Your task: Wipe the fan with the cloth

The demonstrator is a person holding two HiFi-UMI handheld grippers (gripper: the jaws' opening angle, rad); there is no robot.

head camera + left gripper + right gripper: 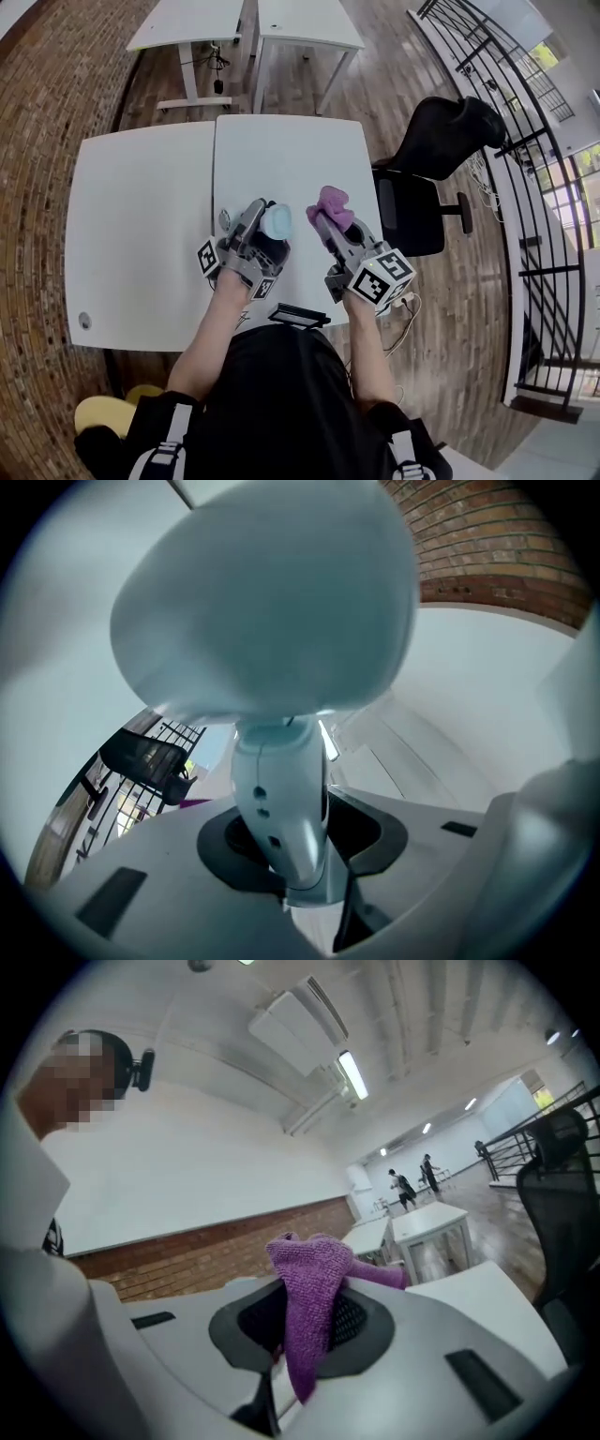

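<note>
A small pale-blue hand fan (277, 222) is held above the white table (141, 234) by my left gripper (262, 225), which is shut on it. In the left gripper view the fan's handle (281, 808) stands between the jaws of the left gripper (300, 860), and its round head (267, 602) fills the upper part of the picture. A purple cloth (330, 206) sticks out of my right gripper (330, 227), just right of the fan and apart from it. In the right gripper view the cloth (309, 1302) hangs bunched between the jaws of the right gripper (305, 1340), which are shut on it.
A black office chair (422, 187) stands right of the table. More white tables (244, 28) are at the far side, and a black railing (525, 141) runs along the right. A flat black object (298, 316) lies at the table's near edge. Two people (412, 1180) stand far off.
</note>
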